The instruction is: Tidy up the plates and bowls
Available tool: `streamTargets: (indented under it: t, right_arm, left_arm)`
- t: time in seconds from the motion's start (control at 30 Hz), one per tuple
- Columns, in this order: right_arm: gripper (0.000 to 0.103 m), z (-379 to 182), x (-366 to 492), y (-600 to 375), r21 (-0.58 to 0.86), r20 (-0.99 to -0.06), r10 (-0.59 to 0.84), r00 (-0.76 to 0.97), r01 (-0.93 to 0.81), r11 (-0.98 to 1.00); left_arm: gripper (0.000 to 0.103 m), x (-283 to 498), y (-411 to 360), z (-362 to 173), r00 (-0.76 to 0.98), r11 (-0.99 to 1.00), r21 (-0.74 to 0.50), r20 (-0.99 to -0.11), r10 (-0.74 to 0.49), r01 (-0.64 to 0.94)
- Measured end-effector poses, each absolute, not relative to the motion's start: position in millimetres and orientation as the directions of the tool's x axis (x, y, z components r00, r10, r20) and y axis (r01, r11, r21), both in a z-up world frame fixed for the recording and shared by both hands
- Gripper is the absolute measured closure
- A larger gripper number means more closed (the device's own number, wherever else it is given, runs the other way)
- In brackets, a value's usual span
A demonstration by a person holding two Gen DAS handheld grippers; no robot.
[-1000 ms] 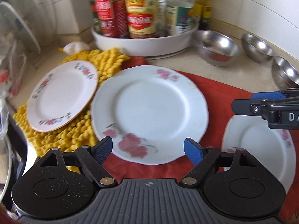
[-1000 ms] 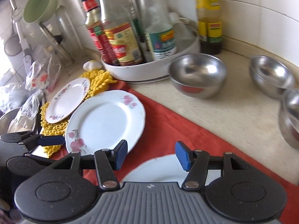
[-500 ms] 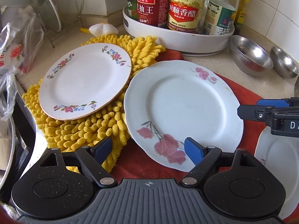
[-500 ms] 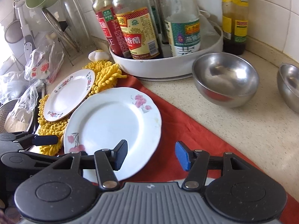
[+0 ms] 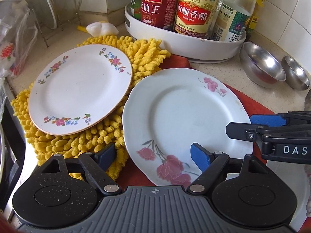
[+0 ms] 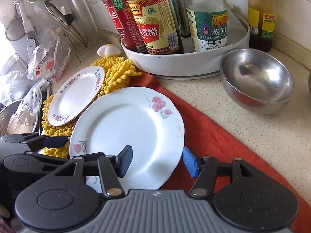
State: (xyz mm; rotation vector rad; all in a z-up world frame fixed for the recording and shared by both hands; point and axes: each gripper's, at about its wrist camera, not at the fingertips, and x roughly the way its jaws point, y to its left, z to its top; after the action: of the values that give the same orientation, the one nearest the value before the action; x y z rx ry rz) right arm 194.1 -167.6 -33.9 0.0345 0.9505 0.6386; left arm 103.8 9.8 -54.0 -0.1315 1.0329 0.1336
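A large white plate with pink roses (image 5: 180, 116) (image 6: 126, 128) lies partly on a red cloth (image 6: 213, 136) and partly on a yellow shaggy mat (image 5: 147, 58). A smaller flowered plate (image 5: 79, 89) (image 6: 75, 97) rests on the mat to its left. A third white plate (image 5: 287, 176) shows at the lower right edge. My left gripper (image 5: 153, 155) hovers over the large plate's near rim, its jaws closing slightly with nothing pressed between them. My right gripper (image 6: 158, 161) is open above that plate's right near rim. Steel bowls (image 5: 260, 66) (image 5: 295, 73) (image 6: 256, 79) sit on the counter.
A white round tray (image 5: 184, 44) full of sauce bottles stands behind the plates. A dish rack with a lid and plastic bags (image 6: 46, 62) crowds the left side. A tiled wall closes the back. A bottle (image 6: 262, 19) stands by the wall beyond the bowl.
Both grippers have moved left and a little down, toward the large rose plate. The third plate has left the right wrist view, and the large plate's near rim now lies under both grippers.
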Motion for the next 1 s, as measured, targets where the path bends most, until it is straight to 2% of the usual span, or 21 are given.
streamTargets:
  t: [0.2, 0.57, 1.0]
  right_arm:
    - [0.048, -41.7, 198.9, -170.0, 0.353, -0.750, 0.543, 0.376, -0.466, 0.811]
    - [0.050, -41.4, 197.0, -169.0, 0.341, -0.753, 0.537, 0.380, -0.473, 0.812]
    - [0.058, -40.8, 197.0, -170.9, 0.328, -0.758, 0.524, 0.388, -0.469, 0.820]
  left_arm:
    - [0.015, 107.7, 8.6, -55.2, 0.508, 0.984, -0.044, -0.860, 0.052, -0.175]
    - [0.015, 107.2, 7.5, -55.4, 0.513, 0.983, -0.044, -0.857, 0.055, -0.179]
    - [0.013, 106.1, 5.6, -56.7, 0.521, 0.988, -0.037, -0.852, 0.048, -0.151]
